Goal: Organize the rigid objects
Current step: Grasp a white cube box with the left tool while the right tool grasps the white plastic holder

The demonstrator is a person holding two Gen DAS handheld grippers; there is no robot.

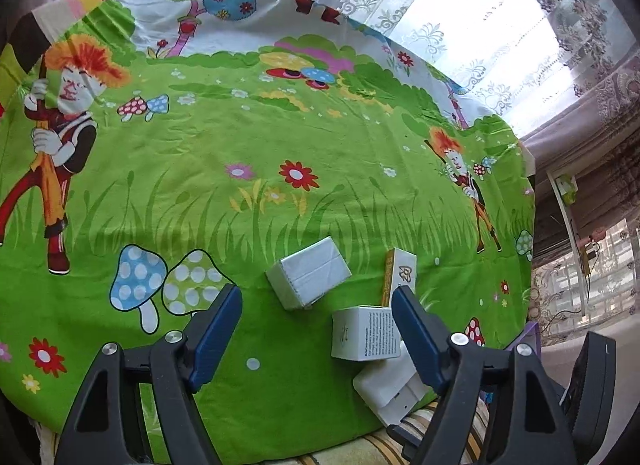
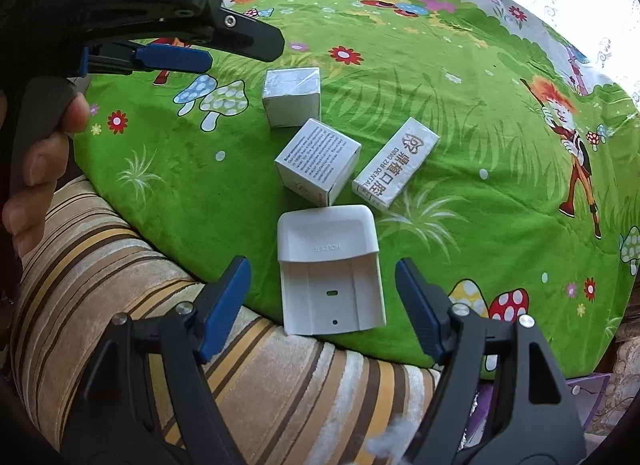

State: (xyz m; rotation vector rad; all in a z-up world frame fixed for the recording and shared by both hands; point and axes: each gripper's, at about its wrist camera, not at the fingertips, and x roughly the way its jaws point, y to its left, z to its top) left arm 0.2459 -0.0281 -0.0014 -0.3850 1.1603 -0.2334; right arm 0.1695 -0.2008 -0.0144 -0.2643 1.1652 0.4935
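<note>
Four white objects lie near the front edge of a green cartoon-print cloth. A plain white box lies farthest back. A white box with printed text lies in front of it. A long box marked DING ZHI DENTAL lies to the right. A white plastic holder lies nearest the edge. My left gripper is open and empty just short of the plain box. My right gripper is open around the holder, not touching it.
A striped beige and brown cushion lies under the cloth's front edge. Lace curtains and a window stand behind the table. A purple item sits at the lower right. A hand holds the left gripper's handle.
</note>
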